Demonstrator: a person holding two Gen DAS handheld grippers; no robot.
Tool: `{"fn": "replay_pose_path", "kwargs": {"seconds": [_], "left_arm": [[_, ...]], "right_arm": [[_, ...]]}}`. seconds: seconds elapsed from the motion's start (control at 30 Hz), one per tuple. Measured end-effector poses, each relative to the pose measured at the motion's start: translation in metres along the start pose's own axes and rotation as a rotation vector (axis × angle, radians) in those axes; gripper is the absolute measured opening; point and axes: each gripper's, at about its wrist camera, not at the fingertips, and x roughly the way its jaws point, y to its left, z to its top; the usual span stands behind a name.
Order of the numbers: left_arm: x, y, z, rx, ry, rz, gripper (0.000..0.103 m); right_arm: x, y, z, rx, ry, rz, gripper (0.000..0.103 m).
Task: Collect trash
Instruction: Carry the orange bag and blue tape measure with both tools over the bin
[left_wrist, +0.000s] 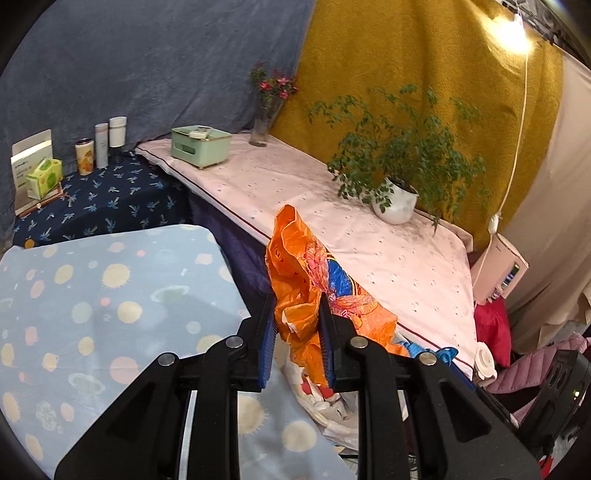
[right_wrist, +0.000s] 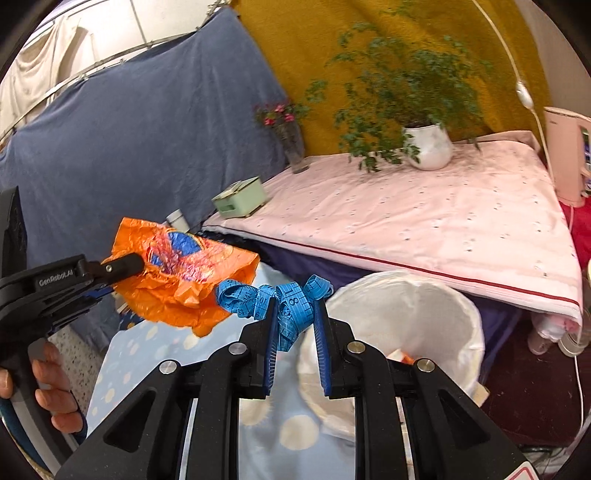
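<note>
Step in hand: both grippers carry trash toward the bin (right_wrist: 461, 310); judged from the pictures, the drop is next.
Left gripper (left_wrist: 297, 314): clamped on the orange wrapper (left_wrist: 306, 273), the crumpled foil pinched between the blue pads, most of it sticking up and out past the fingers.
Right gripper (right_wrist: 295, 317): closed on the tangled blue tape (right_wrist: 273, 295); the jaws look only partly together, with the tape bunched against the left pad and loops spilling toward the wrapper.
Where the trash is: both pieces are in the air, above the spotted cloth (left_wrist: 110, 295) and just left of the bin in the right wrist view; neither is over the opening yet.
Bin: white liner, mouth open, standing below the edge of the pink table (right_wrist: 424, 221); something orange already lies inside.
Doing it well: bring each gripper fully above the mouth before opening, one after the other, so the two loads do not tangle.
Wrapper: light and springy, it may cling to a pad; a wide opening with the fingers pointing down should help.
Tape: loose loops could catch on the rim, so a low release near the centre seems best.
Keep clear of: the plant (right_wrist: 428, 147) and vase (right_wrist: 293, 147) on the table.
</note>
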Motion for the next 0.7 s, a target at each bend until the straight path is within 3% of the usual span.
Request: {"fn": "replay_pose_path", "kwargs": {"seconds": [0.4,0.7], "left_arm": [[0.045,-0.044,-0.032,0.069,0.093,-0.050,0.020],[0.082,-0.063,-0.049,0.108,0.144,-0.078,0.024]], "right_arm": [[-0.016,-0.061,0.001,0.077,-0.030,-0.090,0.017],[-0.012,-0.085,-0.002,0.114,-0.021,-0.125,0.017]]}}
